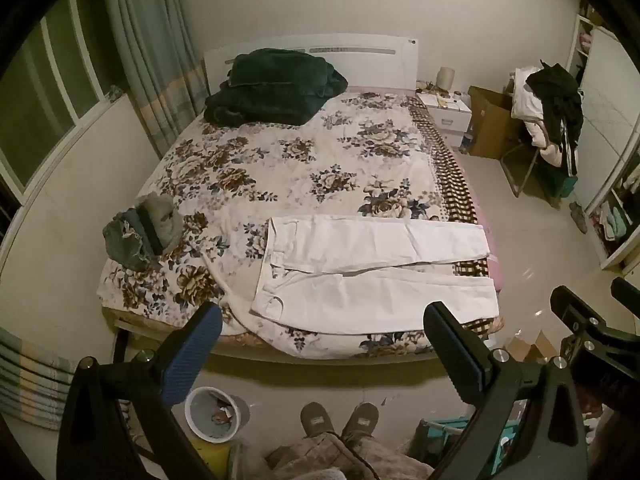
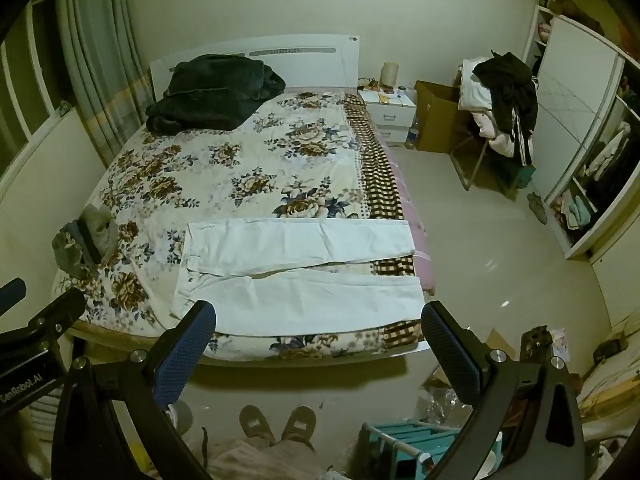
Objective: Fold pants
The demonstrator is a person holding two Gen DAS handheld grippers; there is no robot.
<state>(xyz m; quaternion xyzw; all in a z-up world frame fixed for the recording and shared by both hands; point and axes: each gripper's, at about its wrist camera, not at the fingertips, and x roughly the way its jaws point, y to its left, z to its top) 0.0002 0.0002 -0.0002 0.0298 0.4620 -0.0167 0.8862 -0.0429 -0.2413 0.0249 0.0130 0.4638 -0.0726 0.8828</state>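
White pants (image 1: 372,268) lie flat across the near end of the bed (image 1: 280,160), waistband to the left, both legs stretched to the right with a narrow gap between them. They also show in the right wrist view (image 2: 300,272). My left gripper (image 1: 324,332) is open and empty, held above the floor in front of the bed's near edge, short of the pants. My right gripper (image 2: 318,330) is open and empty, at a similar height and distance. The right gripper also shows at the right edge of the left wrist view (image 1: 592,320).
A small pile of folded grey and denim clothes (image 1: 140,232) sits at the bed's left edge. A dark blanket (image 1: 272,88) lies by the headboard. A bin (image 1: 214,414) and my feet (image 1: 340,420) are on the floor. A chair with clothes (image 1: 548,120) stands right.
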